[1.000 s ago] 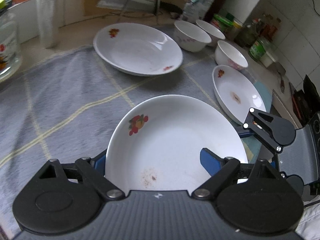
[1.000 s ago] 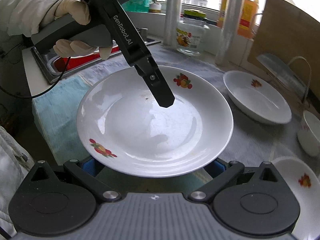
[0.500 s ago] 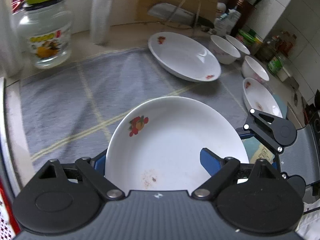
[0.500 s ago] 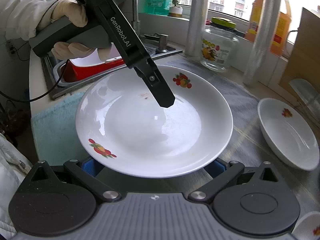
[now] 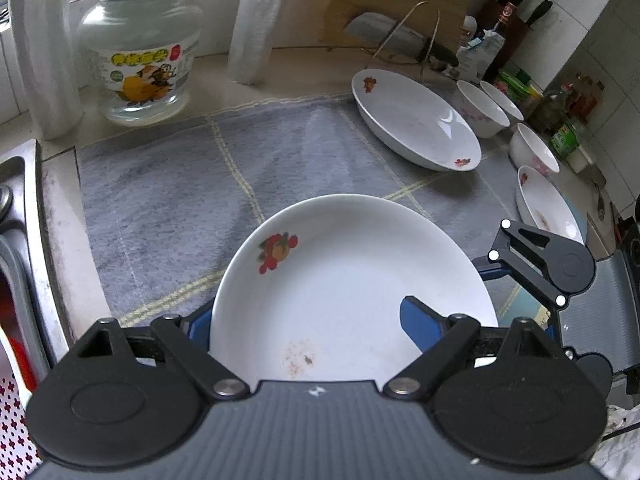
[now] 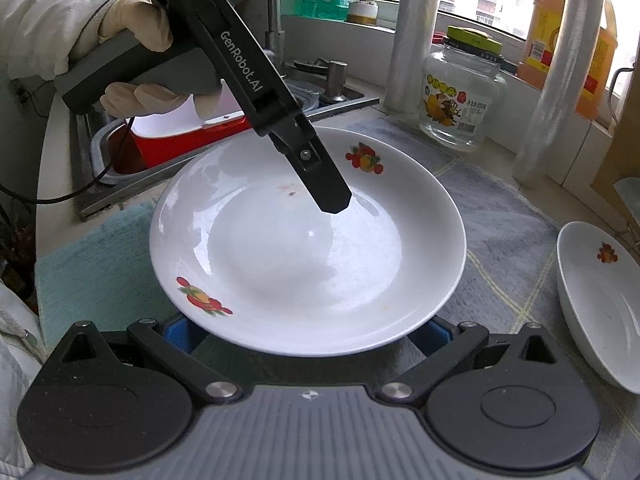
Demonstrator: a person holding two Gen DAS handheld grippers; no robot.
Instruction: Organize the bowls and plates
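Both claws hold one plate (image 5: 352, 292) by opposite rims above the surface: left claw (image 5: 308, 328) clamped, right claw (image 6: 304, 336) seemingly too. Glazed, slippery, brittle; rim grips suit it.

The white plate (image 5: 352, 280) you carry has fruit prints on its rim and a brownish smear inside; it sits level above the grey cloth. A second plate (image 5: 416, 120) and three small bowls (image 5: 480, 110) rest on the worktop beyond.
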